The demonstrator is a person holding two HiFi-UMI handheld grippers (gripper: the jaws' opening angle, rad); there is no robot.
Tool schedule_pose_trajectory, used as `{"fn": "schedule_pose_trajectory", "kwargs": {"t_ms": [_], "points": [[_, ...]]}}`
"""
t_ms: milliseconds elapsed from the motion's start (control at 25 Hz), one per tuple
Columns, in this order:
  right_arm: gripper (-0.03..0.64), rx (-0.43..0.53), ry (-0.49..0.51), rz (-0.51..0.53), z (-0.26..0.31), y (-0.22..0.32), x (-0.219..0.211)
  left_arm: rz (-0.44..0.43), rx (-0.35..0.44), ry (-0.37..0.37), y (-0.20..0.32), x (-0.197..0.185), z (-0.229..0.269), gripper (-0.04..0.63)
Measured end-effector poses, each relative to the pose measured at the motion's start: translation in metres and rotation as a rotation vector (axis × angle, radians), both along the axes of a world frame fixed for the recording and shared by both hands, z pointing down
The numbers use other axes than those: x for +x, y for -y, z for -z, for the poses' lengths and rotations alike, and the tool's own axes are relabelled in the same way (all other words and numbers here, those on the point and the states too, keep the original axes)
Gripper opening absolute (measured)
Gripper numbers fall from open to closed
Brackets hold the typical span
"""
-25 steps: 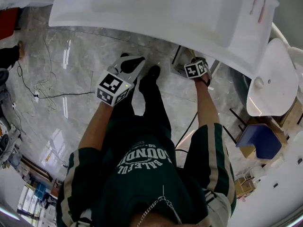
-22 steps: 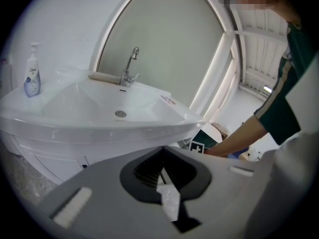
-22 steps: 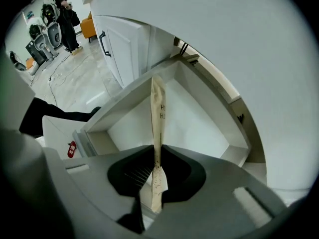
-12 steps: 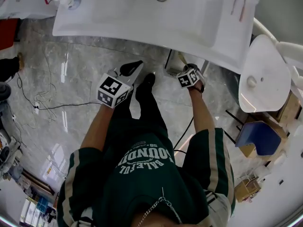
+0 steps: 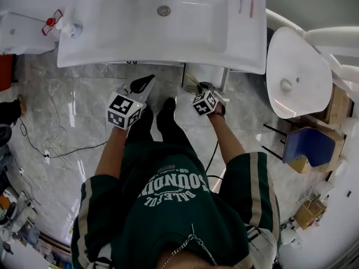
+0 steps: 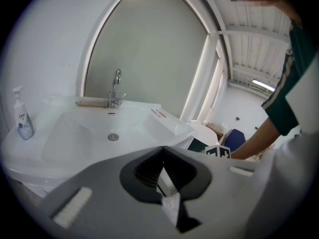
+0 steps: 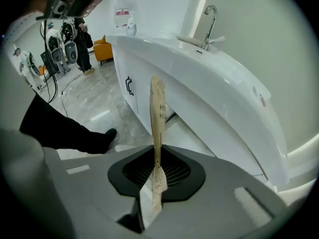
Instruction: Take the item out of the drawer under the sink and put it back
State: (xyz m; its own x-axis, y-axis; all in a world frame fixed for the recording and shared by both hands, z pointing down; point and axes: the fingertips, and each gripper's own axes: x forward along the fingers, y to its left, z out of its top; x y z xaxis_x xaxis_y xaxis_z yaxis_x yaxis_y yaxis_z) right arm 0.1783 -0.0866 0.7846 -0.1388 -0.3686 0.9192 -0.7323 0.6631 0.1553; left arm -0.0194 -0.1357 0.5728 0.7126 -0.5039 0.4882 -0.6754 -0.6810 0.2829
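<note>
Right gripper view: the right gripper (image 7: pixel 156 152) has its jaws nearly together, clamped on the lower end of a thin tan packet (image 7: pixel 157 111). The packet stands upright and edge-on, in the air in front of the white cabinet (image 7: pixel 142 91) below the sink (image 7: pixel 224 83). A tap (image 7: pixel 210 21) rises at the far rim.
Left gripper view: the left gripper (image 6: pixel 163 149) has its jaw tips meeting with nothing between them. It is raised beside the sink, with a soap bottle (image 6: pixel 23 119) at the left rim.
Head view: both grippers are in front of the sink, above a marble floor (image 5: pixel 73 105).
</note>
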Motion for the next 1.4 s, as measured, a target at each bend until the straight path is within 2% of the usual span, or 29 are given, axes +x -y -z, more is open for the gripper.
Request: {"fn": "schedule_pose_trajectory", "kwargs": {"t_ms": [320,640,1080,1240,1400], "points": [[0.041,0.149,0.130,-0.047,0.087,0.015,-0.019,0.024,0.083,-0.019,0.014,-0.005,0.042,0.051],[0.041,0.366,0.190,-0.056,0.190,0.074,-0.021,0.039,0.212,-0.032,0.046,-0.012,0.095,0.051],[0.041,0.637,0.367,-0.126,0.347,0.141,-0.025,0.082,0.336,-0.049,0.081,-0.032,0.154,0.051],[0.041,0.701,0.409,-0.129,0.385,0.151,-0.028,0.094,0.354,-0.056,0.088,-0.039,0.163,0.051],[0.041,0.719,0.419,-0.129,0.396,0.151,-0.028,0.092,0.358,-0.058,0.089,-0.037,0.165,0.051]]}}
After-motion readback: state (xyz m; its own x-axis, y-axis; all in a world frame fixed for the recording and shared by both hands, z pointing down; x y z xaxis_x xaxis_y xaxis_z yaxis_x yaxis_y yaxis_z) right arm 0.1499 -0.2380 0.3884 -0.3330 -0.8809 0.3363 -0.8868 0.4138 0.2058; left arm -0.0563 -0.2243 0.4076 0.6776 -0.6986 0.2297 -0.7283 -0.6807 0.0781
